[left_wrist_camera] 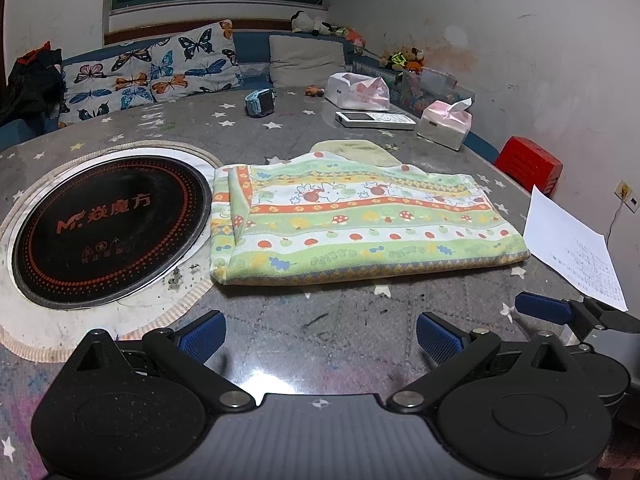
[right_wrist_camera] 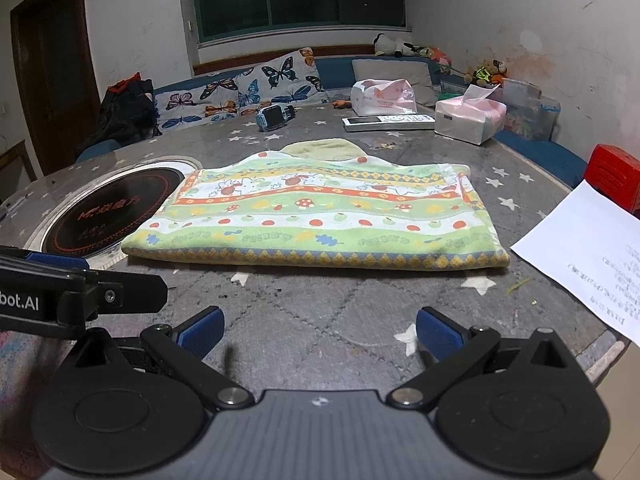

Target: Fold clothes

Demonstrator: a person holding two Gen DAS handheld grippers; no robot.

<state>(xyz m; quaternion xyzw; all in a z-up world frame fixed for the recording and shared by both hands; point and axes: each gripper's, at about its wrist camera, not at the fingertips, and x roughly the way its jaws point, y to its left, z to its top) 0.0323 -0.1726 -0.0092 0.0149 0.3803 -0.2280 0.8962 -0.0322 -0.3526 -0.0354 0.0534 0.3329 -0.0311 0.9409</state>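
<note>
- Left gripper [left_wrist_camera: 320, 338], bottom of the left wrist view: jaws spread wide, blue pads holding nothing, above bare grey star-print table cover [left_wrist_camera: 320, 308]
- Right gripper [right_wrist_camera: 318, 336], bottom of the right wrist view: jaws equally wide, nothing between them; its fingers also show at lower right of the left view
- Folded patterned cloth [left_wrist_camera: 360, 220], centre frame: flat on the table beyond both grippers, touching neither; green, orange and white bands with mushrooms and apples
- Round black cooktop [left_wrist_camera: 108, 228], left of the cloth, set into the table
- White printed sheet [left_wrist_camera: 572, 248], right edge
- Pale green cloth [left_wrist_camera: 352, 150] just behind the folded one
- Far side: remote [left_wrist_camera: 374, 120], tissue pack [left_wrist_camera: 444, 124], butterfly cushions [left_wrist_camera: 152, 68]
</note>
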